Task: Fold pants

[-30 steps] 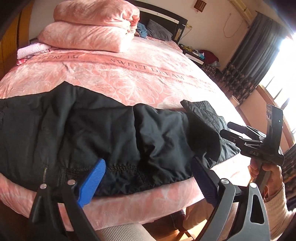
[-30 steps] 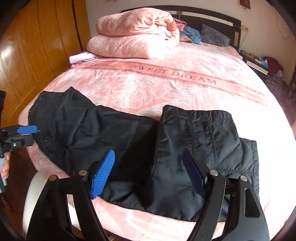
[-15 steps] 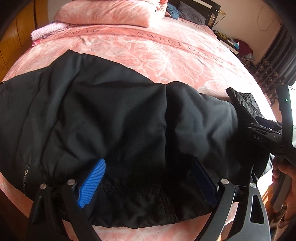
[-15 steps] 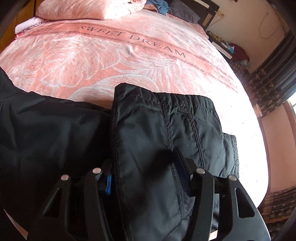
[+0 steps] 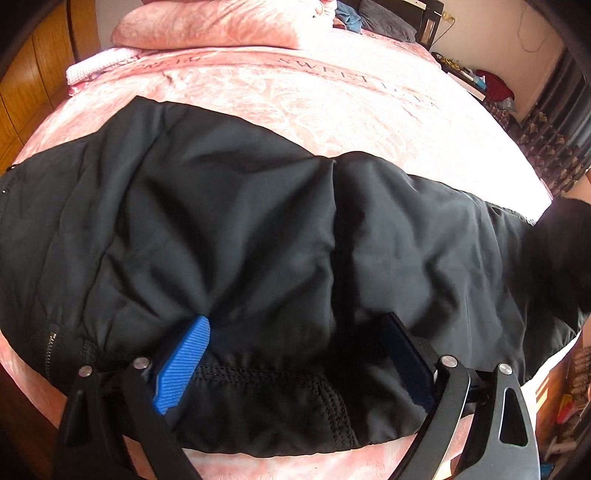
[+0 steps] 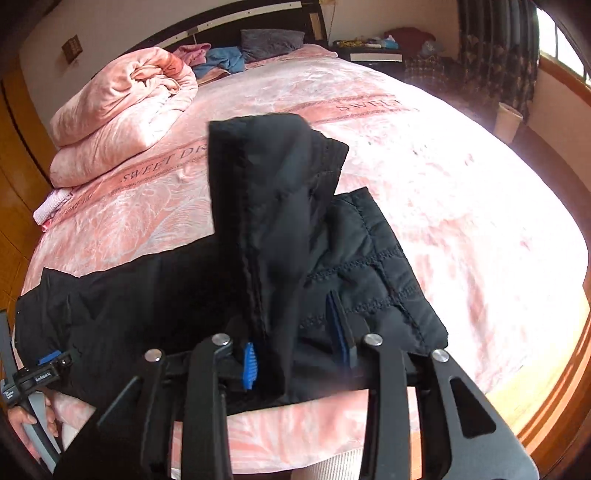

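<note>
My two wrist fisheyes — left sits close over the black pants, tilted steeply down toward the headboard; right looks from the bed's near edge, angled leftward. Shared: pants, pink bedspread, folded quilt.

— What's everything sitting on?

— A big bed with a pink velvety cover; a darker band runs across it, lettered "SWEET DREAM".

— And what's lying on it?

— Black pants are spread along the near edge, one end raised off the cover and folded over. Up toward the dark headboard there's a folded pink quilt, thick and bunched. Just beside it, at the bed's edge, sits a small pale pink folded cloth.

— Anything else at the head?

— A grey pillow, and next to it some crumpled blue and pink clothing.
</note>
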